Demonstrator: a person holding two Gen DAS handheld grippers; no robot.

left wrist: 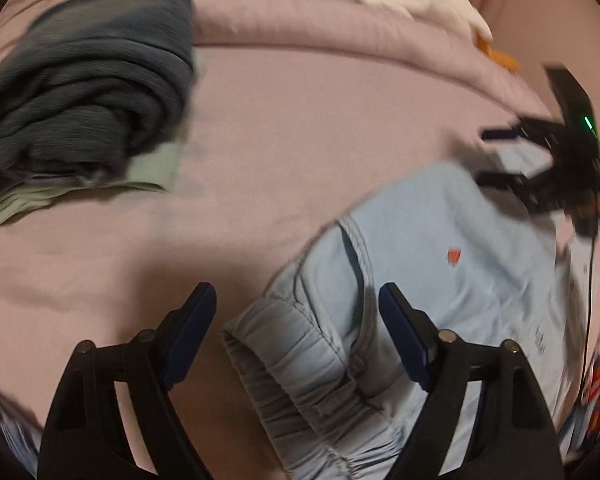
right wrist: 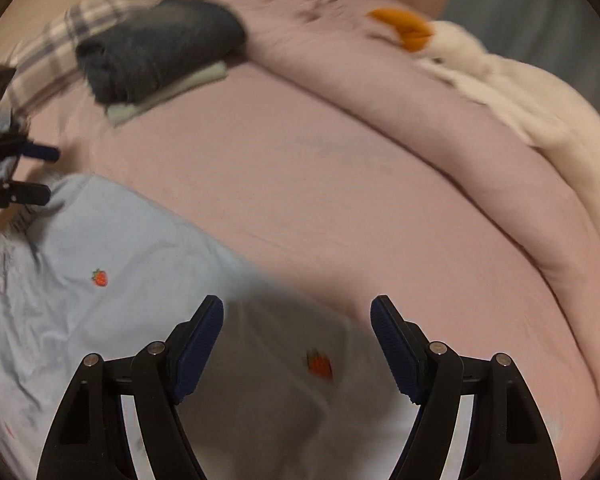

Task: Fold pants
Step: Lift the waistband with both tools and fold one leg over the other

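A stack of folded clothes, dark blue-grey on top and pale green beneath, rests at the far left of the pink bed sheet. The left gripper is spread wide and holds nothing; its fingers hang above the elastic waistband of the light blue pants, which lie flat on the sheet toward the near right. The right gripper is likewise spread and empty, positioned over the other end of the pants. A white plush goose lies along the rolled pink blanket at far right.
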